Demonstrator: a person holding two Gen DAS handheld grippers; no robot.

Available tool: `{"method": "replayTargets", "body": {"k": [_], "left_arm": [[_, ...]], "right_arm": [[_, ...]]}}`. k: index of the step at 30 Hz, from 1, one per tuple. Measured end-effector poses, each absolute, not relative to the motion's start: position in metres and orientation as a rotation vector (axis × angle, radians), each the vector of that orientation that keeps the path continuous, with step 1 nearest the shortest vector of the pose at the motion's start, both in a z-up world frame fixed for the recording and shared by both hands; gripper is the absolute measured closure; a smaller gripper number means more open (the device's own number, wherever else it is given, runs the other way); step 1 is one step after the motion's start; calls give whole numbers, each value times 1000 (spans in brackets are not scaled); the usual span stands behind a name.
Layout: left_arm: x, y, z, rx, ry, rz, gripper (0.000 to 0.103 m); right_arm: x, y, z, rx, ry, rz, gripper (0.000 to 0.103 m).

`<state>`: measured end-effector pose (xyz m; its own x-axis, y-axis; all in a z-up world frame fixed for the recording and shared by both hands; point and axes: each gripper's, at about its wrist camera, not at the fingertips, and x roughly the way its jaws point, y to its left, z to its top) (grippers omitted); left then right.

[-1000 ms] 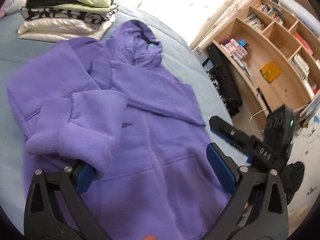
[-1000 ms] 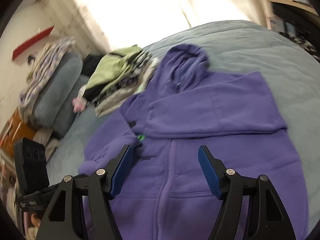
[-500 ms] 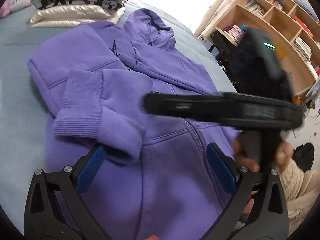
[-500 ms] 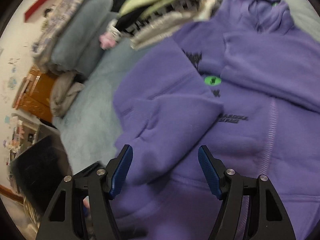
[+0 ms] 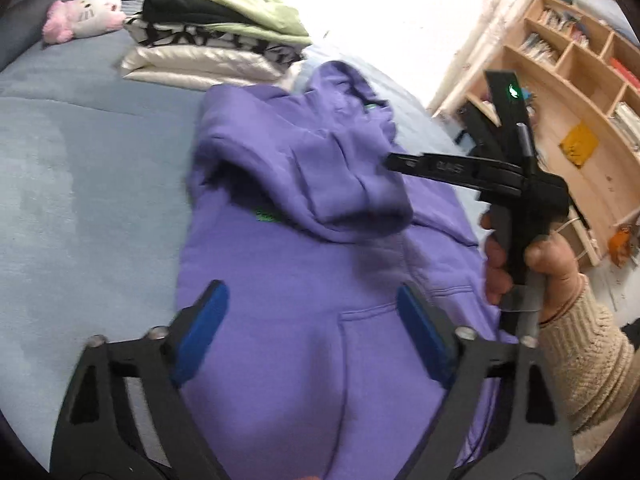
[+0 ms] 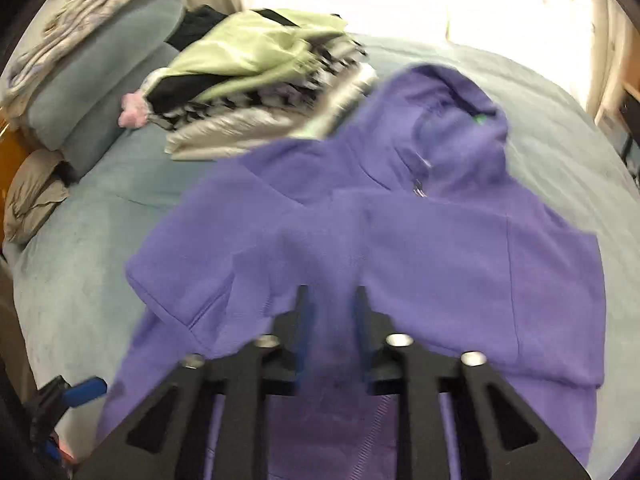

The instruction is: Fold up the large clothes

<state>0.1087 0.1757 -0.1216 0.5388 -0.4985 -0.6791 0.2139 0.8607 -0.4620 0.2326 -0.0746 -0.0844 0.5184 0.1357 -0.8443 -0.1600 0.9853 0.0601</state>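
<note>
A purple hoodie (image 5: pixel 312 272) lies face up on the blue-grey bed (image 5: pixel 80 168), hood toward the far side. My left gripper (image 5: pixel 312 320) hovers over its lower front by the pocket. Its jaws are closing, the blue pads still wide apart and gripping nothing. A hand in a cream sleeve (image 5: pixel 576 344) holds my right gripper (image 5: pixel 394 160), which reaches in from the right. Its jaws are closing on the hoodie's sleeve (image 5: pixel 360 196), which is raised above the chest. In the right wrist view the hoodie (image 6: pixel 460 248) spreads ahead and purple fabric is pinched in the right gripper (image 6: pixel 332 308).
A stack of folded clothes (image 5: pixel 212 40) (image 6: pixel 260 80) sits at the far side of the bed beside a pink and white plush toy (image 5: pixel 84 12). Grey pillows (image 6: pixel 100 60) lie at the bed's left. A wooden bookshelf (image 5: pixel 580 100) stands past the right edge.
The right gripper's jaws have narrowed around the sleeve and lifted it over the hoodie's chest. The left gripper has shifted along the hoodie and its pads have come somewhat closer together.
</note>
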Motion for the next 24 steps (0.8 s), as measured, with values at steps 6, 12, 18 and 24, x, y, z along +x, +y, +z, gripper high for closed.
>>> {"method": "replayTargets", "body": {"k": [6, 12, 18, 24], "left_arm": [[114, 192, -128, -374, 923, -336, 24], [115, 200, -128, -366, 929, -307, 24], [118, 198, -131, -366, 952, -284, 24], [120, 190, -130, -347, 953, -275, 24]], "right_arm": [[181, -73, -81, -194, 920, 344, 29], [157, -45, -112, -500, 922, 404, 29], [167, -40, -145, -616, 968, 302, 82], [159, -104, -55, -203, 697, 175, 85]]}}
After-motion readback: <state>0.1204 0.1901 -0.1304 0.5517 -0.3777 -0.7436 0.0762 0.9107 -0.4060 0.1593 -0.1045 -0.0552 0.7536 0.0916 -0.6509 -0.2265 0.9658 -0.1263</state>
